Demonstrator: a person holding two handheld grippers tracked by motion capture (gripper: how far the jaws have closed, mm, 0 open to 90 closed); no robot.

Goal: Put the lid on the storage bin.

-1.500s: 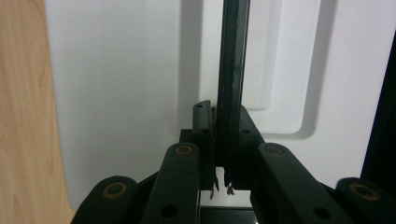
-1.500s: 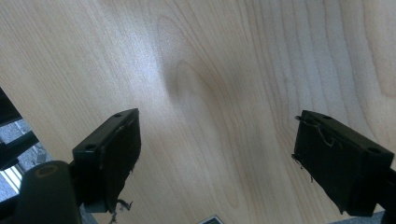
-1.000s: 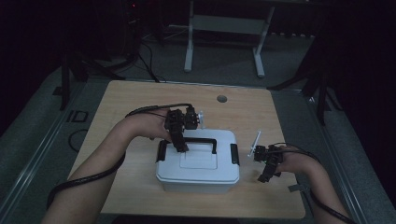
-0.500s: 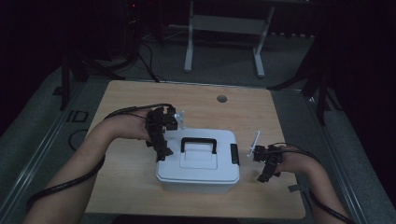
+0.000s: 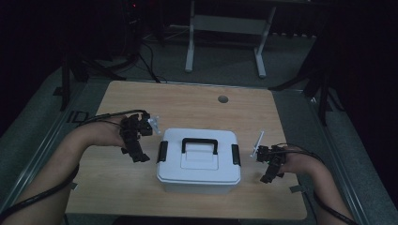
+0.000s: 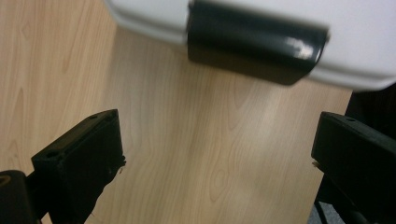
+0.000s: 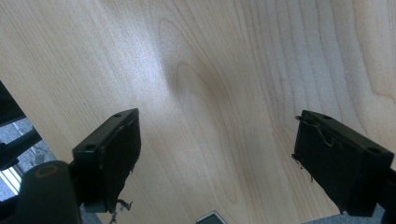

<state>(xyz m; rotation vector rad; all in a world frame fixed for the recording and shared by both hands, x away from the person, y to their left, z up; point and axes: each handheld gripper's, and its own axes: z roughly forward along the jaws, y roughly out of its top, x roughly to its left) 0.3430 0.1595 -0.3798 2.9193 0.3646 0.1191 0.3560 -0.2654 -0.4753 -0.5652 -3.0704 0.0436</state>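
**Grippers flanked a closed white box**

Dim floor and dark stands surrounded a pale wooden table (image 5: 197, 105) in the high view, with a small round hole (image 5: 223, 99) near its far edge.

On the left, a forearm came in from the bottom corner, a black cable trailing along it. Its hand held the left gripper (image 5: 136, 152) just off the box's left end, low over the wood, pointing toward the near edge. Its jaws had just been opening and stood wide apart with nothing between them. In the left gripper view (image 6: 212, 158) bare wood lay between the two black jaws, and the box's left latch (image 6: 254, 42), black and glossy, sat above them against the white wall, apart from both jaws.

At the middle of the table, toward the near edge, stood the box (image 5: 199, 161), white plastic with rounded corners. Its lid was on. A black handle (image 5: 200, 144) lay flat on top, and a black latch sat at each short end, one on the left (image 5: 163, 151) and one on the right (image 5: 235, 154).

On the right, the other hand held the right gripper (image 5: 268, 176) near the box's right end, clear of it. In the right gripper view (image 7: 215, 158) its jaws were spread wide over bare wood grain, gripping nothing. A small grey patch (image 5: 296, 189) lay on the table just beyond that hand.
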